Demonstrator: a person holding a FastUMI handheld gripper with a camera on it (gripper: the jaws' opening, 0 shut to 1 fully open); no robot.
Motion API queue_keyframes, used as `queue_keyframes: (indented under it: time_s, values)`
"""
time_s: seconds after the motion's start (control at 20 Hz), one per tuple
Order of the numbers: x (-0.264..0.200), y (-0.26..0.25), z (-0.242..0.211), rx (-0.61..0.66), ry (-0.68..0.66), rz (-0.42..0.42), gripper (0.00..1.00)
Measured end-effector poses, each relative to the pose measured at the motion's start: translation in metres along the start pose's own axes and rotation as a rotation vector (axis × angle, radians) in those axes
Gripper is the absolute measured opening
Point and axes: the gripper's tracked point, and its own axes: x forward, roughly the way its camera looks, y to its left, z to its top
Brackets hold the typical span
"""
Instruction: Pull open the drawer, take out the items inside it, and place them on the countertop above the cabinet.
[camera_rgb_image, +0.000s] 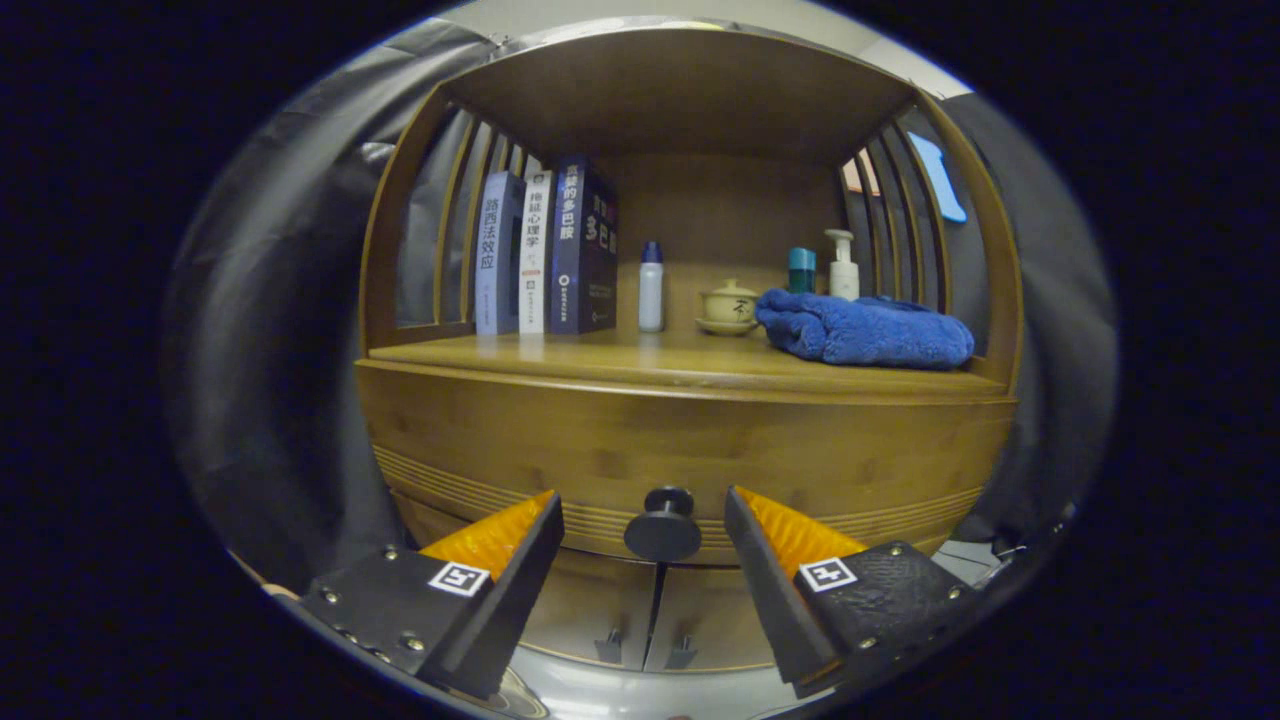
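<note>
The drawer, mid-frame, is shut flush with the cabinet front, so nothing of the task is done yet. The gripper, at the lower centre, has its jaws spread apart, the round knob sitting between them, untouched by either. What the drawer holds is hidden. Opening it, emptying it and loading the worktop above, beside the blue towel, all remain.
</note>
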Motion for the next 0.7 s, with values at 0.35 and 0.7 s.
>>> queue_keyframes:
  time_s: [0.35, 0.7]
  values:
    - [0.016, -0.007, -0.011, 0.015, 0.015, -0.062, 0.88]
    - [0.019, -0.014, -0.013, 0.085, 0.032, -0.121, 0.43]
